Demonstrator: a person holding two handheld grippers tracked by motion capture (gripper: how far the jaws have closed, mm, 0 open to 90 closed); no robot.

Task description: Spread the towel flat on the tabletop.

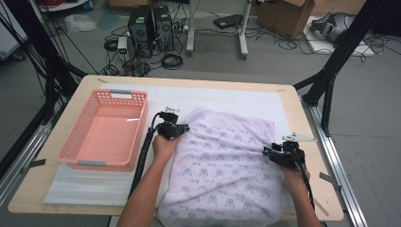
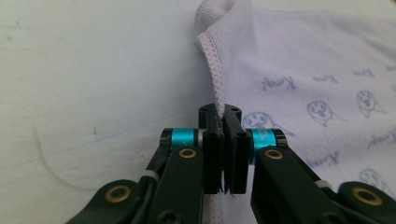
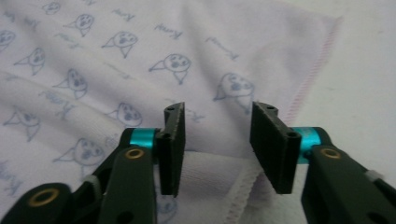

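Observation:
A pale lilac cloth (image 1: 227, 165) printed with small blue animal faces lies spread over the right half of the table and hangs off the front edge. My left gripper (image 1: 181, 128) is at the cloth's left edge, and in the left gripper view it (image 2: 225, 151) is shut on the stitched hem of the cloth (image 2: 299, 70). My right gripper (image 1: 268, 152) hovers over the cloth's right side. In the right gripper view its jaws (image 3: 217, 140) stand open above the cloth (image 3: 140, 60), where a folded hem lies under them.
A pink plastic basket (image 1: 78, 137) stands empty on the table's left half, on a white mat (image 1: 236, 99). The wooden table edge (image 1: 307, 142) runs close to the right gripper. Computers and cables sit on the floor beyond the table.

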